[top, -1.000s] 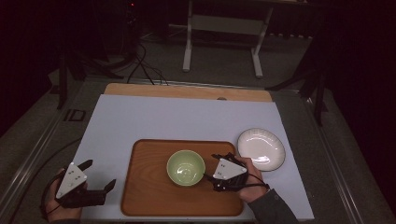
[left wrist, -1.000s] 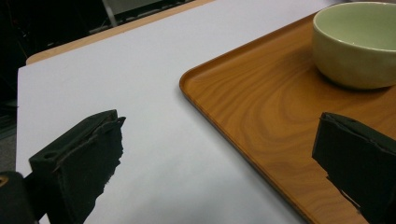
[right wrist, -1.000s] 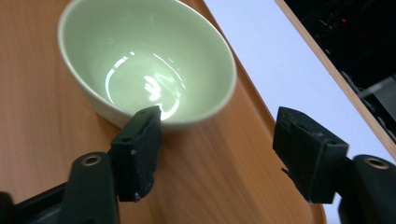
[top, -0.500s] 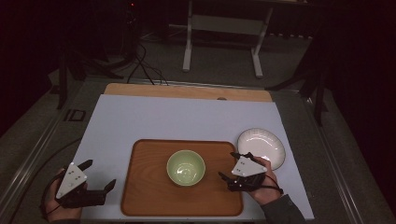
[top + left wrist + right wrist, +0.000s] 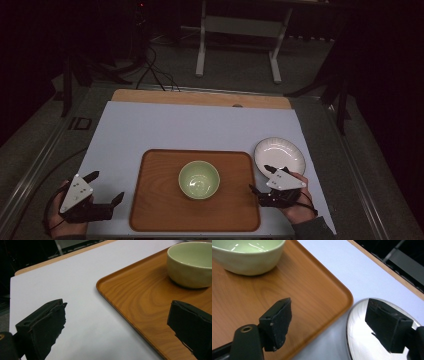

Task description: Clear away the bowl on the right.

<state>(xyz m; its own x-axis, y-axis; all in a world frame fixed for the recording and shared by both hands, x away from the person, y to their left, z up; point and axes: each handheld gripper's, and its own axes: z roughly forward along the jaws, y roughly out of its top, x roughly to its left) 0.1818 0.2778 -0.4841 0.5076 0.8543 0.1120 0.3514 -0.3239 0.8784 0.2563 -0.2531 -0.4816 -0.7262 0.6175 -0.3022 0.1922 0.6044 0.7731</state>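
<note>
A pale green bowl [image 5: 199, 179] stands empty in the middle of a wooden tray [image 5: 155, 210]. A white plate [image 5: 285, 150] lies on the white tabletop just right of the tray. My right gripper [image 5: 260, 178] is open at the tray's right edge; in the right gripper view one finger [image 5: 278, 322] hangs over the tray [image 5: 312, 285] and the other over the plate [image 5: 359, 340], with the bowl [image 5: 249, 257] farther off. My left gripper [image 5: 107, 186] is open and empty over the tabletop left of the tray [image 5: 140, 297], and it looks toward the bowl [image 5: 192, 262].
The white tabletop [image 5: 200, 125] has bare room behind the tray, up to a wooden strip [image 5: 200, 97] along the far edge. Beyond it, on the dark floor, are a metal stand [image 5: 240, 30] and cables [image 5: 150, 65].
My right gripper has moved right, from beside the bowl over the tray to the tray's right edge by the plate. The left gripper has stayed where it was.
</note>
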